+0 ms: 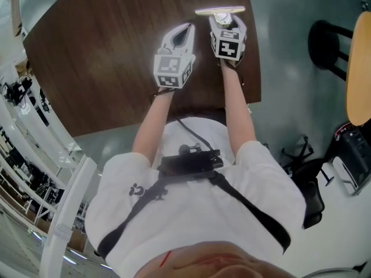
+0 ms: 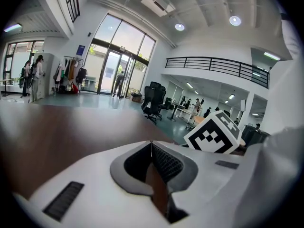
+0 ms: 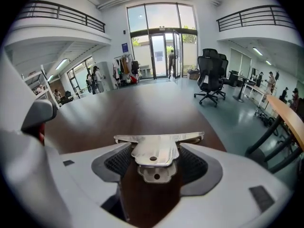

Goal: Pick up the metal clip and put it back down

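The metal clip (image 1: pixel 219 10) lies at the tip of my right gripper (image 1: pixel 224 18), near the far right edge of the dark wooden table (image 1: pixel 98 51). In the right gripper view the clip (image 3: pixel 153 152) sits between the spread fingers with its long flat bar across the tips and its handles towards the camera. The right gripper (image 3: pixel 156 147) stands open; a little dark table shows between the pads (image 3: pixel 118 163) and the clip's handles. My left gripper (image 1: pixel 186 29) hovers just left of it, shut and empty. Its tips meet in the left gripper view, where the left gripper (image 2: pixel 152 144) points over bare table.
The table's rounded right edge (image 1: pixel 255 68) runs close beside the right gripper, with grey floor beyond. A black stool (image 1: pixel 327 42) and a light wooden tabletop (image 1: pixel 359 68) stand to the right. Black office chairs (image 3: pixel 211 75) stand past the table's far end.
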